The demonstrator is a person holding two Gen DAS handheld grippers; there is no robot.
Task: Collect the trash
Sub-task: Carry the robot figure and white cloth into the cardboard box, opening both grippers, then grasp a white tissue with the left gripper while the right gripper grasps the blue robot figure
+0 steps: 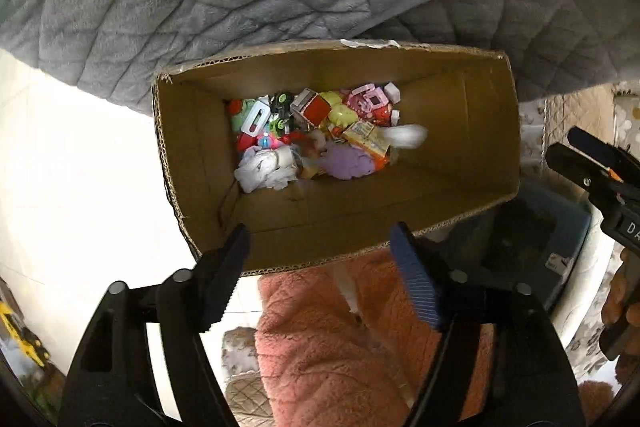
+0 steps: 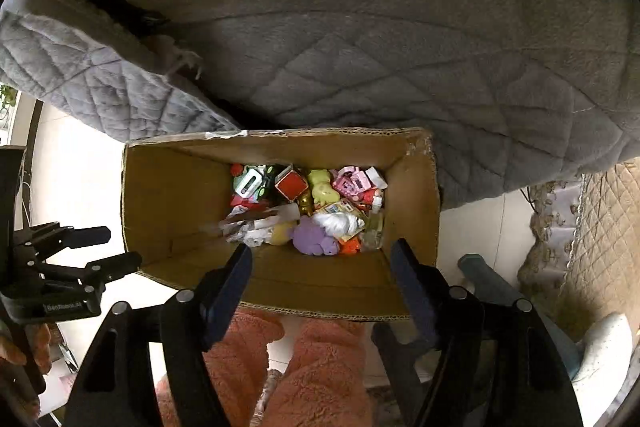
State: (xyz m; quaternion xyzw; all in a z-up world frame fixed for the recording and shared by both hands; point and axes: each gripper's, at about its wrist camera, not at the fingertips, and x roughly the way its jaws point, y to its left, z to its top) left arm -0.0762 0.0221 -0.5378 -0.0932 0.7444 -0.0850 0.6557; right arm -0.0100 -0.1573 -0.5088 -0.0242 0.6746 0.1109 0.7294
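We hold the left gripper (image 1: 316, 259) and right gripper (image 2: 320, 267) spread wide and empty above the cardboard box (image 2: 152, 203), trash (image 2: 308, 211) piled inside, on pale floor (image 1: 80, 167) against a grey quilted bed (image 2: 360, 47).

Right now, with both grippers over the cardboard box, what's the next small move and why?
Probably lift both away and look for the next piece of trash. The left gripper and right gripper are both open and empty over the cardboard box, and white crumpled paper already lies among the toys inside.
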